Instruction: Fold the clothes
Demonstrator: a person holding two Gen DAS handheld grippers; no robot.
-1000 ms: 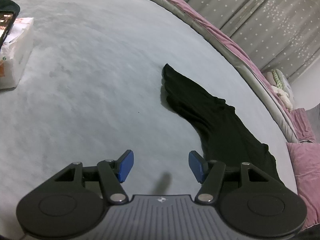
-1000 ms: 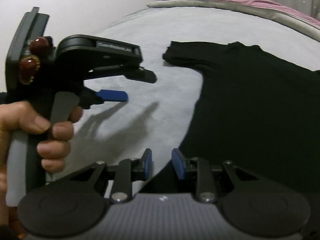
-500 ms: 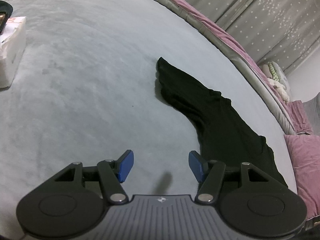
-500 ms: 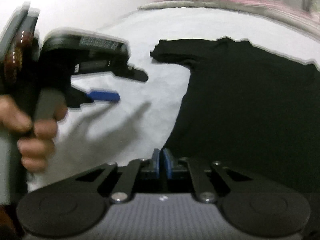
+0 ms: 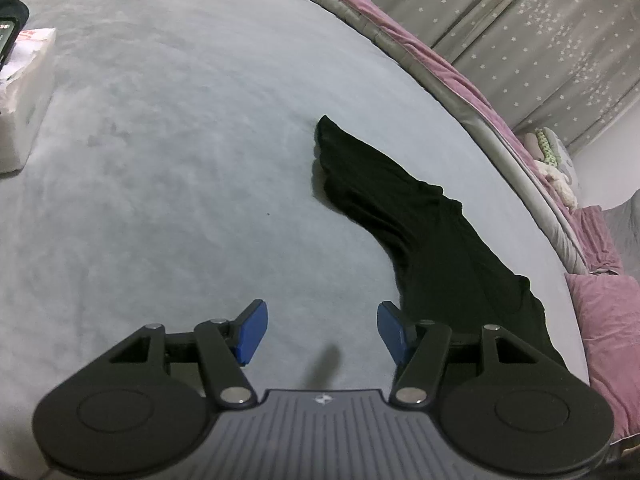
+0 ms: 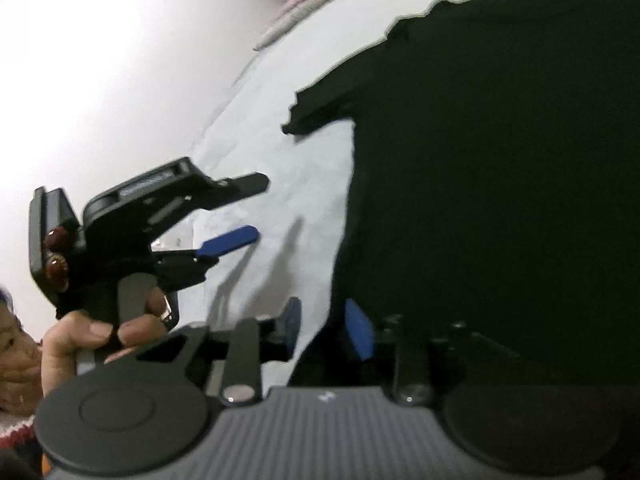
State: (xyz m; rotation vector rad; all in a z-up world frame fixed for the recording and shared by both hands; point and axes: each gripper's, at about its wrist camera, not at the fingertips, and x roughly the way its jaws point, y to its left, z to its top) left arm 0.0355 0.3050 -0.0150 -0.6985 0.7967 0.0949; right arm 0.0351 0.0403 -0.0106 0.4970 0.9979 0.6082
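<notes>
The black shirt point(image 5: 432, 240) lies on the grey bed point(image 5: 180, 160), at right of the frame. The left gripper point(image 5: 320, 330) hovers spread wide, empty. The right gripper point(image 6: 326, 330) is parted over the shirt's edge.

The right wrist view is motion-blurred throughout. The black shirt point(image 6: 500, 184) runs past the right and top edges; its edge near the right gripper point(image 6: 326, 330) is indistinct. In the left wrist view, the white box point(image 5: 22, 96) and the dark device point(image 5: 10, 26) on it are cut off at the left edge.
</notes>
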